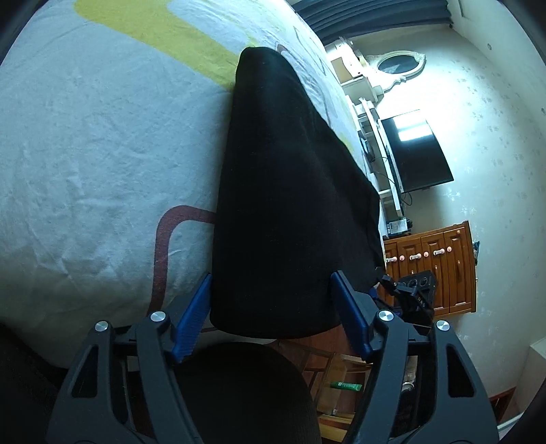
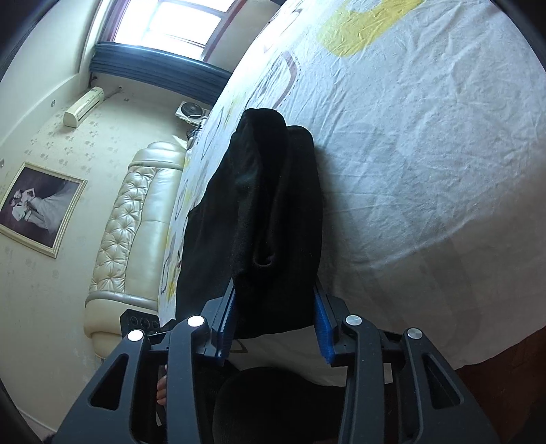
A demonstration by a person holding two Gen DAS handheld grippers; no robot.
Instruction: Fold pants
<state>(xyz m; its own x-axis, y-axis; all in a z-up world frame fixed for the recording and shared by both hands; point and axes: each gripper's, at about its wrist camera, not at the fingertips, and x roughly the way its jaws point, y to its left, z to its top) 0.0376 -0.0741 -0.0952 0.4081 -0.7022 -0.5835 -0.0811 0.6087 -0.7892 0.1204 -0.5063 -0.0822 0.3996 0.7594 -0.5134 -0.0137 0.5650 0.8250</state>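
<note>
Daylight enters through the window [image 2: 167, 20], blown out to white. Glare washes the wall around the mirror [image 1: 399, 66] and reflects off the television [image 1: 416, 150]. The black pants [image 2: 269, 211] show almost no detail and cast a soft shadow on the bedsheet [image 2: 426, 153]. Strong fisheye curvature, dark vignetted corners.

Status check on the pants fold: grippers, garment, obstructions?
Left gripper and right gripper astride black pants, clamp unclear. Pants on bed sheet. No obstruction seen.

The black pants [image 1: 286, 205] hide both grippers' fingertips, and their folded layers are indistinguishable.
</note>
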